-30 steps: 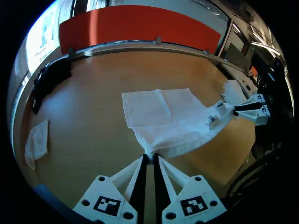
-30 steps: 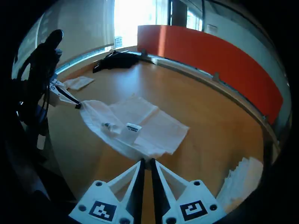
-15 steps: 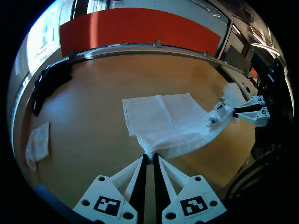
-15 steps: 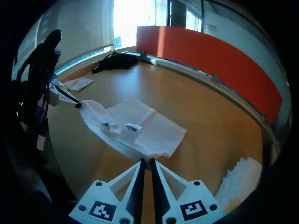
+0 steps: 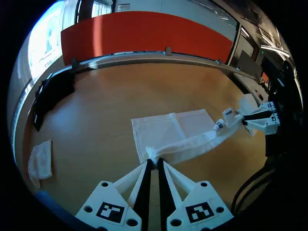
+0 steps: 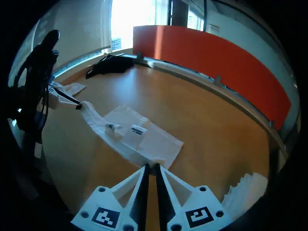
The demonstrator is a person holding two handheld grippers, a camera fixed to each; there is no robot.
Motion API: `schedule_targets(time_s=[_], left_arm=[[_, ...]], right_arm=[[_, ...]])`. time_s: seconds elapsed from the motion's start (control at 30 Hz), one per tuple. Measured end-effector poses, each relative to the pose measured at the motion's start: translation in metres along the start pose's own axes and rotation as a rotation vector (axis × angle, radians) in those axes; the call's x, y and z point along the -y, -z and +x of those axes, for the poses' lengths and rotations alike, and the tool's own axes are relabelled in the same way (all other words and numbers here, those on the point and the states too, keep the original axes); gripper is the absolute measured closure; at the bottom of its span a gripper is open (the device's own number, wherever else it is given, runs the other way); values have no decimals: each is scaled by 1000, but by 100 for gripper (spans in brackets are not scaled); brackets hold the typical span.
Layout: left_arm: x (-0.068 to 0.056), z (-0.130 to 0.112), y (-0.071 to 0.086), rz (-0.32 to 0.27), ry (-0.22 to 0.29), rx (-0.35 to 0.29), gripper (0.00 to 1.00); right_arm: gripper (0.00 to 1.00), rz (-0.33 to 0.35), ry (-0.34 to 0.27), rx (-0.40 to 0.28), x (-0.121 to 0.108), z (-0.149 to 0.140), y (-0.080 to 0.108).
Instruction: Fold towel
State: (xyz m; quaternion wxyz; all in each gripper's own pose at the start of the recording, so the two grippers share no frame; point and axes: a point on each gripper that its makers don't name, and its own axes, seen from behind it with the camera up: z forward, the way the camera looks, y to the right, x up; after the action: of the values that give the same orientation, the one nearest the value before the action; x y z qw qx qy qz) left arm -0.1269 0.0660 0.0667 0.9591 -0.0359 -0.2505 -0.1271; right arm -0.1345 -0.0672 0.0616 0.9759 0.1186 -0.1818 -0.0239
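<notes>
Found the white towel (image 5: 173,129) near the middle of the wooden table (image 5: 107,96), part flat and part lifted. Found the left gripper (image 5: 153,161) with its fingers pressed together on one near corner, bunched cloth right at the tips. Found the right gripper (image 6: 151,165) clamped the same way on the other near corner, a small wad of fabric between its fingers. Hung the held edge as a sagging band between the two tools, raised off the wood; in the left gripper view, ran from the close fingertips out to the right, toward the right gripper. Lay with the long axis along that same line, the far half spread flat on the table with a crease across the short way. Faced the far long edge roughly toward the orange partition (image 5: 146,32). Carried a sewn label (image 6: 137,131) on the upturned strip, facing up. Elsewhere on the table: a black garment (image 5: 52,90) by the far left rim, a small crumpled white cloth (image 5: 40,163) well apart from the towel, and a stack of folded white cloths (image 6: 242,192) on the right gripper's side.
</notes>
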Motion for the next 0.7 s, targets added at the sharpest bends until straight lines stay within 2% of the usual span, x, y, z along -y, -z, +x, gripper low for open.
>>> schedule_targets(time_s=[0.47,0.7], left_arm=[[25,28,-55,39,-50,15,87],[26,24,-71,40,-86,46,87]], right_arm=[[88,-16,2,53,-31,3,-50],[88,-17,1,81,-39,-4,-61]])
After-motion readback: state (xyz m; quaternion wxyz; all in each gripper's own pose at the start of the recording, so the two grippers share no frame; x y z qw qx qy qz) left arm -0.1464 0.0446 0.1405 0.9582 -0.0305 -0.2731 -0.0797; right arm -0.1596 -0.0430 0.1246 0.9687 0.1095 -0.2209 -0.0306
